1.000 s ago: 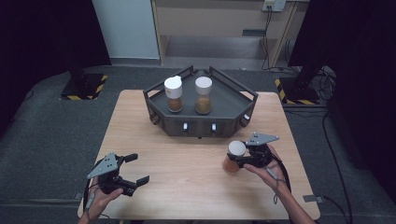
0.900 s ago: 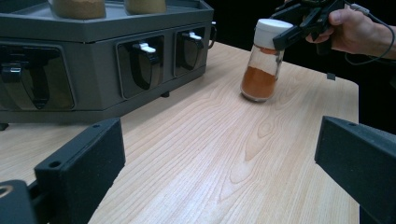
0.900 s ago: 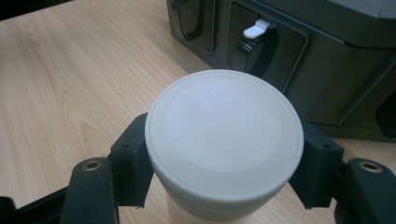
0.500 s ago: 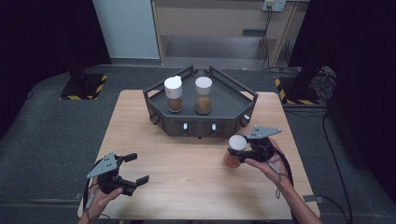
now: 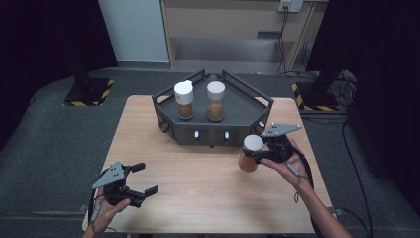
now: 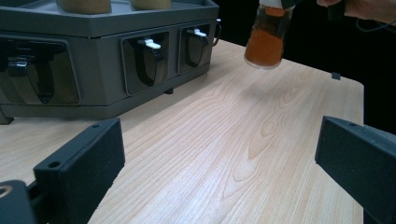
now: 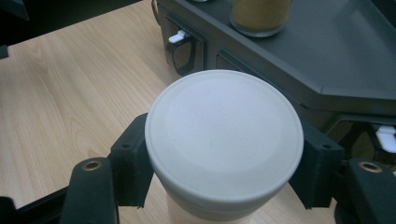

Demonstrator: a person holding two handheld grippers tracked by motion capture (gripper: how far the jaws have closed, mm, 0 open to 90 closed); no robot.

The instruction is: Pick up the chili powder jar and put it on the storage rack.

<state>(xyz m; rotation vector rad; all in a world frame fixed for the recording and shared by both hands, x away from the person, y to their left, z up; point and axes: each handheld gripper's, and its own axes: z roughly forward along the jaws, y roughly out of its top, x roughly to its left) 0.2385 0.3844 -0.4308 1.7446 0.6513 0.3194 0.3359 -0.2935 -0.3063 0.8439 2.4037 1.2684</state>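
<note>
Right gripper (image 5: 257,154) has its black jaws clamped on a clear round jar (image 5: 249,153), just under the smooth white lid (image 7: 224,142), with orange powder inside. The jar hangs tilted above the pale wood table (image 5: 208,193), near right, just in front of the rack (image 5: 213,130). That's a dark grey angular tray with latched drawers along the front, holding two more white-capped jars (image 5: 184,99) of brownish powder. Left gripper (image 5: 141,179) sits near left, jaws spread wide, nothing in them.
</note>
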